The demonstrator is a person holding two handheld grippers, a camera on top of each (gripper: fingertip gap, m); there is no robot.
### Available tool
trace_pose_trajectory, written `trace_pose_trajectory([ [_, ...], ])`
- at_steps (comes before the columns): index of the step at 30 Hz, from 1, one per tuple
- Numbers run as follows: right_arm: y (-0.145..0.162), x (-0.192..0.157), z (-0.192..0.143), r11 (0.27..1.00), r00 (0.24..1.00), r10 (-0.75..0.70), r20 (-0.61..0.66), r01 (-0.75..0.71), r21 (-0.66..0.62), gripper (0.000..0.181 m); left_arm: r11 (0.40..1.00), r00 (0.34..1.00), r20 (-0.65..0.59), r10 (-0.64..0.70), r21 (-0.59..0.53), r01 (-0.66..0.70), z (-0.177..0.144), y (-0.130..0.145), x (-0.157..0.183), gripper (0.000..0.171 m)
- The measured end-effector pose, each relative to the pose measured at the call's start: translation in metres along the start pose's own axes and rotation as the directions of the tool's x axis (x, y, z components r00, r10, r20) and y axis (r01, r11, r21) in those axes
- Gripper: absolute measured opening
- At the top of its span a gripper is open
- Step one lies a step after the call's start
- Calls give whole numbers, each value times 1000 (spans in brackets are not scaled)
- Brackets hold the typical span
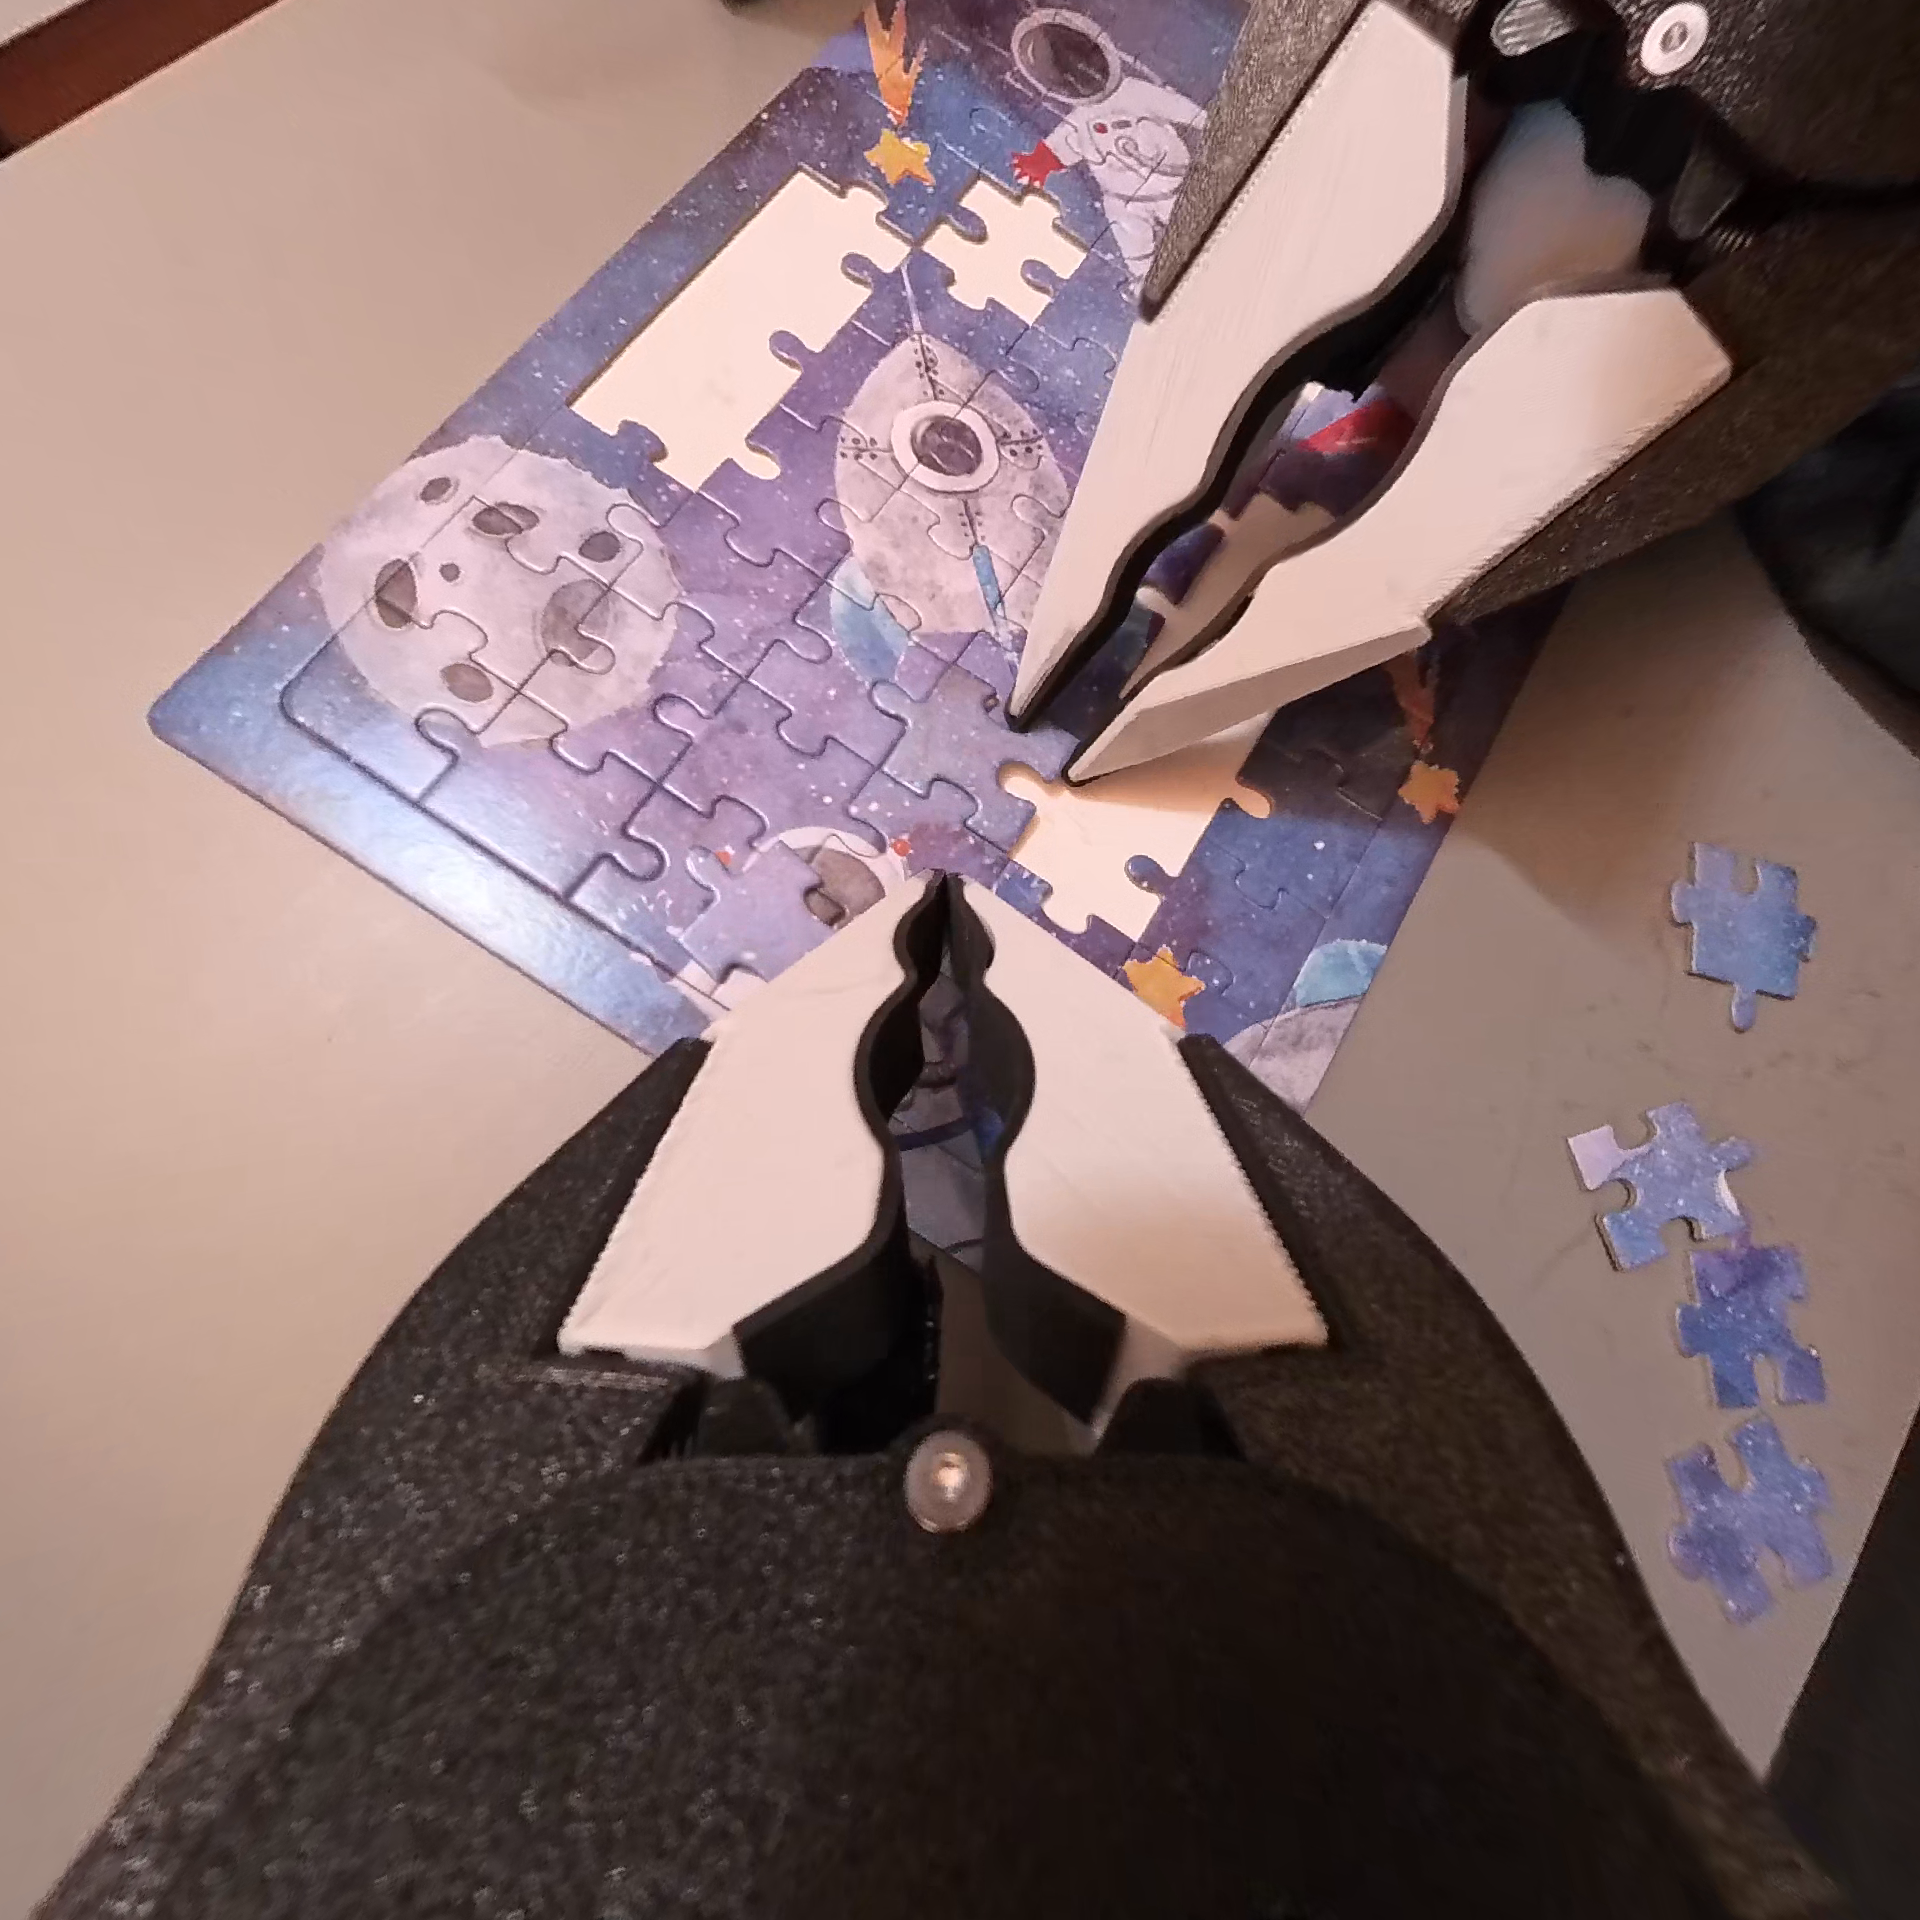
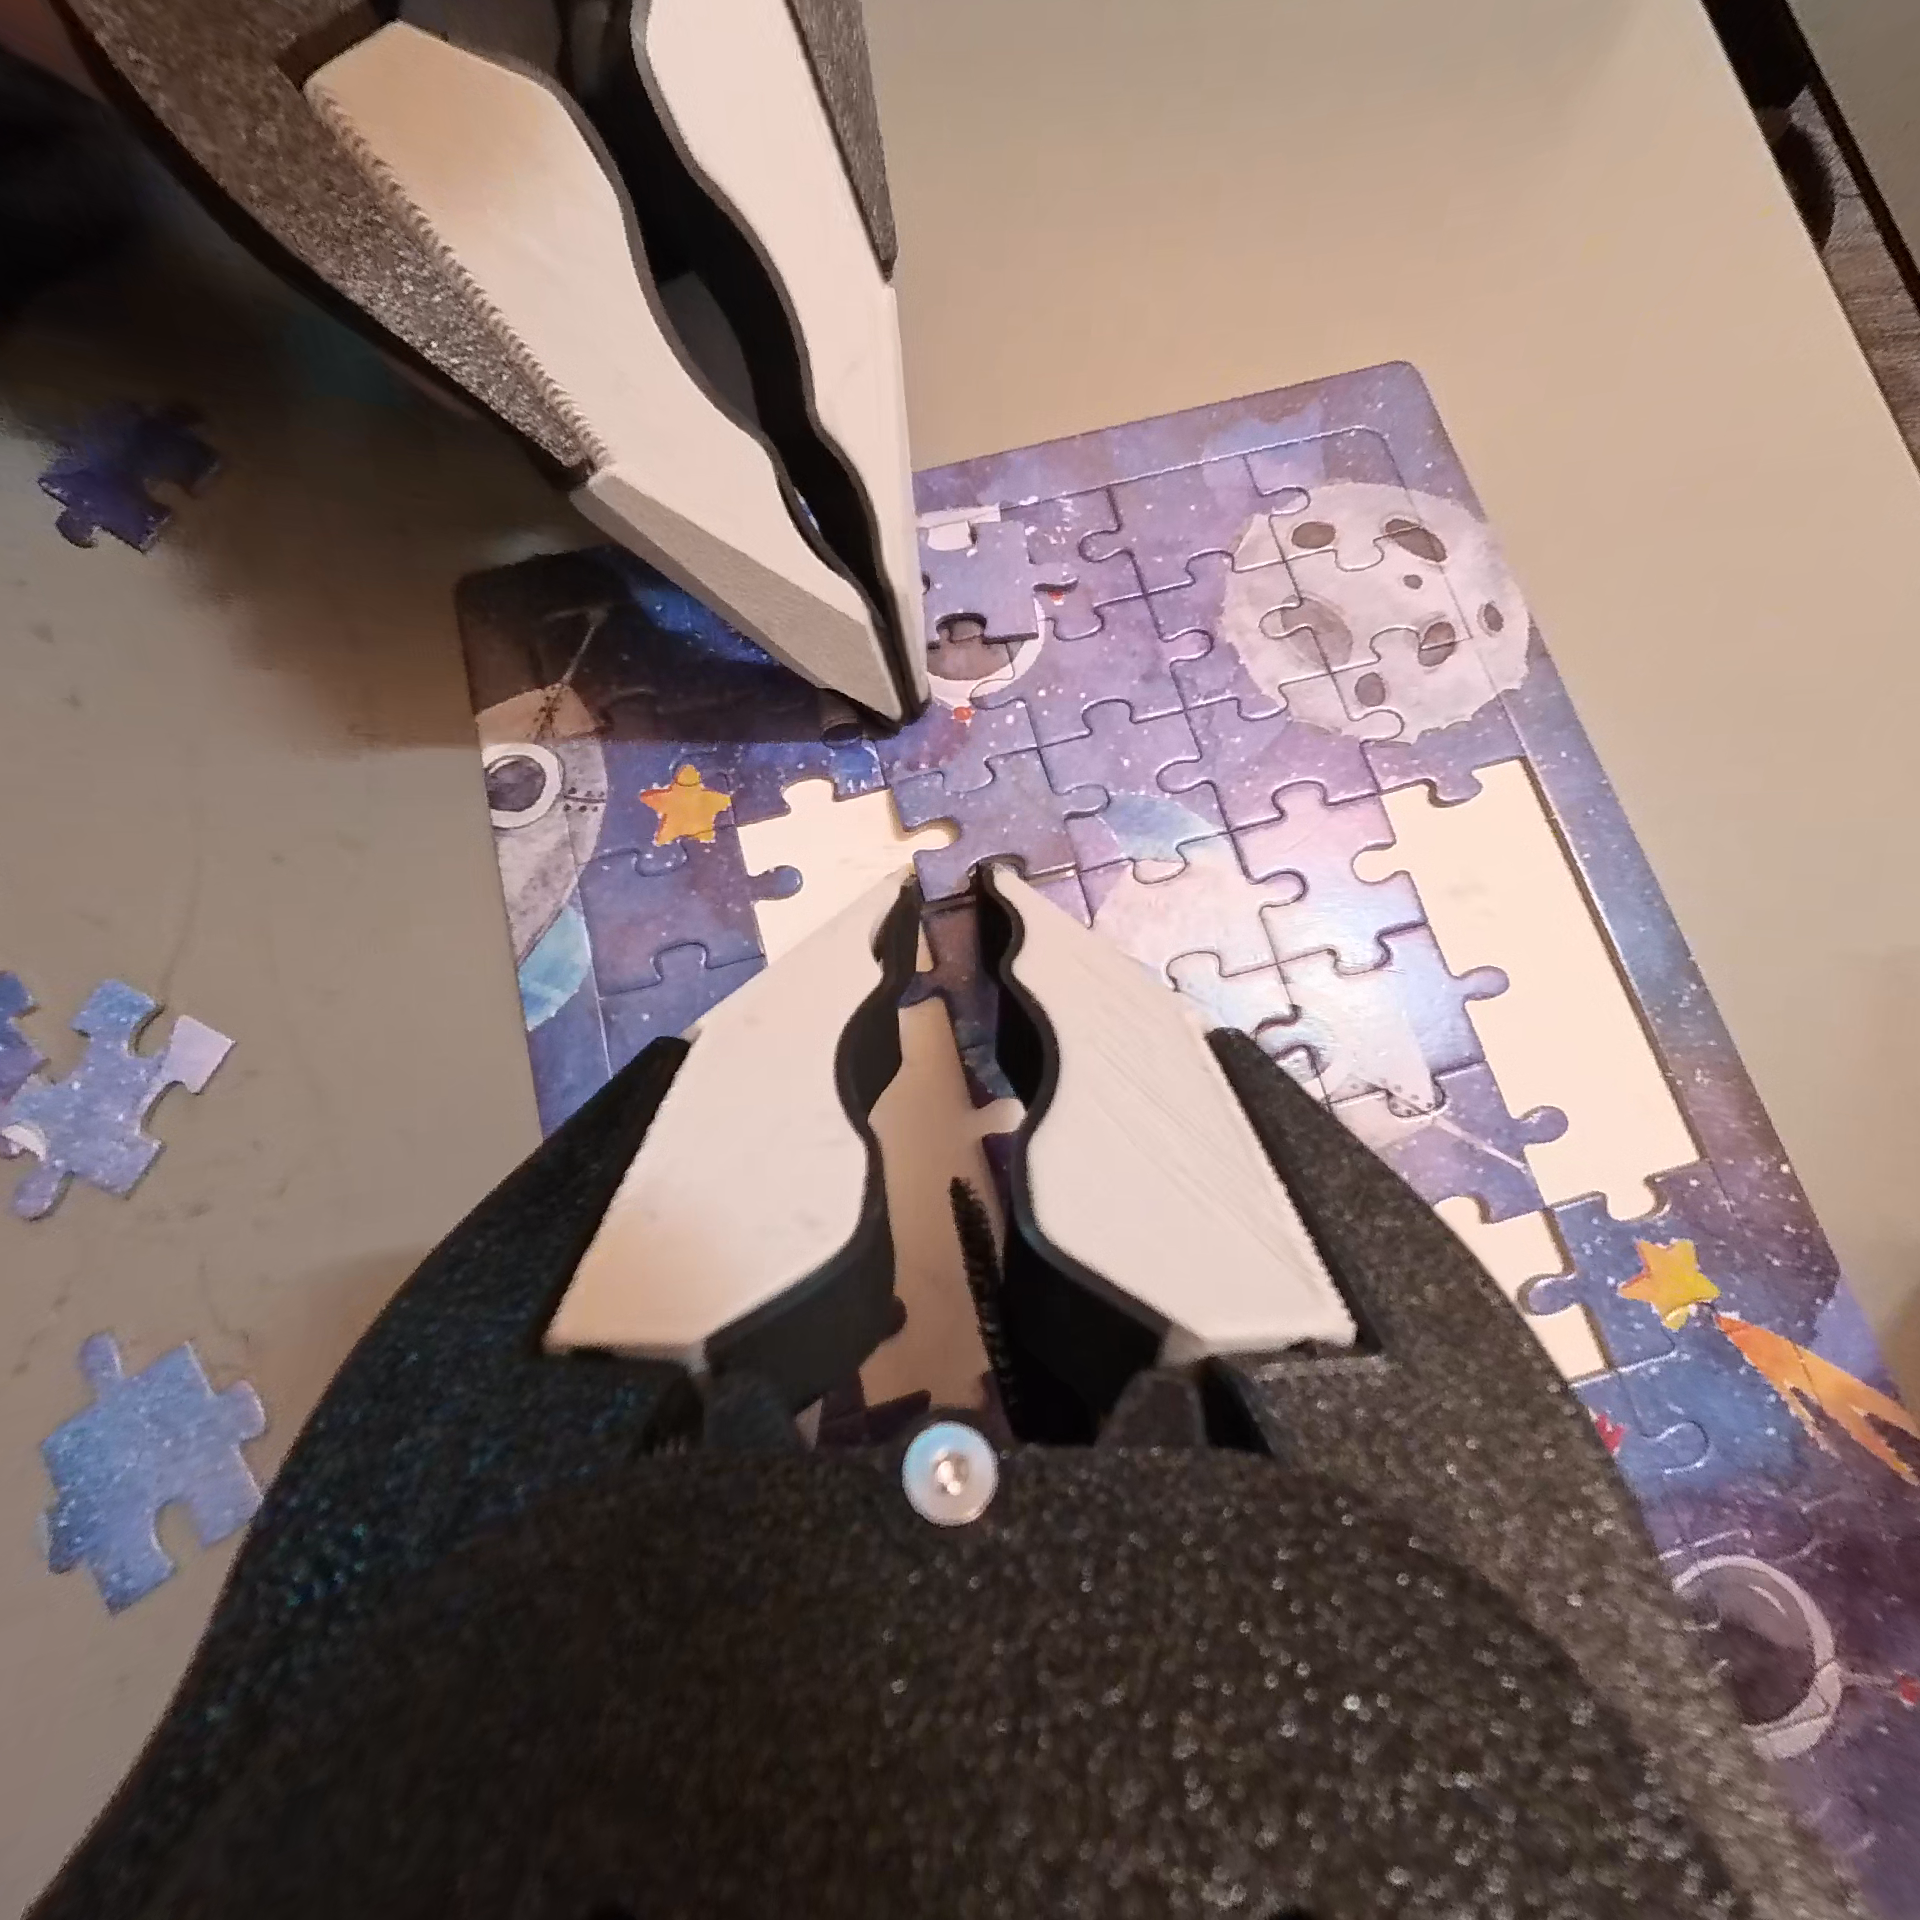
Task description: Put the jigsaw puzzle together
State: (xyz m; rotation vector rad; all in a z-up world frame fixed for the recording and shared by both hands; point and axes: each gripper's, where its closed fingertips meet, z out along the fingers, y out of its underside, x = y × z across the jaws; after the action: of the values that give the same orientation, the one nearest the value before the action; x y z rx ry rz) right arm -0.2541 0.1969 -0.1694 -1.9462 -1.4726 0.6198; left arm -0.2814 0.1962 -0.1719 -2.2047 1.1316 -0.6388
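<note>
A space-themed jigsaw puzzle lies in its blue board (image 1: 343, 790) on a beige table, mostly filled. One empty slot (image 1: 1101, 842) lies between the two grippers; it also shows in the right wrist view (image 2: 821, 842). A larger empty area (image 1: 727, 322) lies farther off. My left gripper (image 1: 940, 883) is shut, with its tips down on the fitted pieces by an astronaut's helmet; the right wrist view shows it too (image 2: 899, 717). My right gripper (image 2: 948, 878) has its fingers a little apart, with nothing between them. Its tips rest at the edge of a fitted piece beside the slot.
Several loose blue pieces lie on the table beside the board: one (image 1: 1745, 925) apart, others in a column (image 1: 1751, 1320). They show left of the board in the right wrist view (image 2: 104, 1101). The table edge (image 2: 1808, 156) runs at the far right. My left and right fingertips are right by each other.
</note>
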Motion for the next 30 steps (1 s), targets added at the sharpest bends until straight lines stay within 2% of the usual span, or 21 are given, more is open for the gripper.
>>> trace_pose_trajectory([
  [3,0,0,0,1000,1000,3,2,-3,0,10,1000,1000,13,-12,29,11,1,-10,-3,0],
  [7,-2,0,-1,1000,1000,-13,-8,13,6,10,999,1000,10,8,31,-8,6,-4,-2,0],
  [11,-27,7,-15,982,994,108,33,-112,153,10,998,998,39,54,11,-54,6,-4,-2,0],
  [13,-11,11,-8,998,999,47,-25,-45,51,10,999,999,26,40,19,-41,6,-4,-2,0],
  [17,-13,9,-5,994,997,77,3,-77,79,10,999,1000,12,25,33,-26,5,-4,-2,0],
  [21,-21,14,-22,988,997,79,-15,-76,133,10,999,1000,11,22,33,-22,5,-4,-2,0],
  [24,-15,21,-48,990,994,85,-69,-76,121,10,1000,1000,13,8,16,-9,4,-6,-3,0],
  [26,-7,18,-65,993,992,91,-86,-83,89,10,997,999,21,-30,74,29,0,-22,-8,0],
  [28,1,1,-75,993,994,97,-51,-93,68,10,990,998,-14,-62,126,64,1,-41,-5,0],
  [30,1,-23,-78,992,995,97,-13,-95,87,10,993,999,35,-32,117,27,11,-50,-10,0],
])
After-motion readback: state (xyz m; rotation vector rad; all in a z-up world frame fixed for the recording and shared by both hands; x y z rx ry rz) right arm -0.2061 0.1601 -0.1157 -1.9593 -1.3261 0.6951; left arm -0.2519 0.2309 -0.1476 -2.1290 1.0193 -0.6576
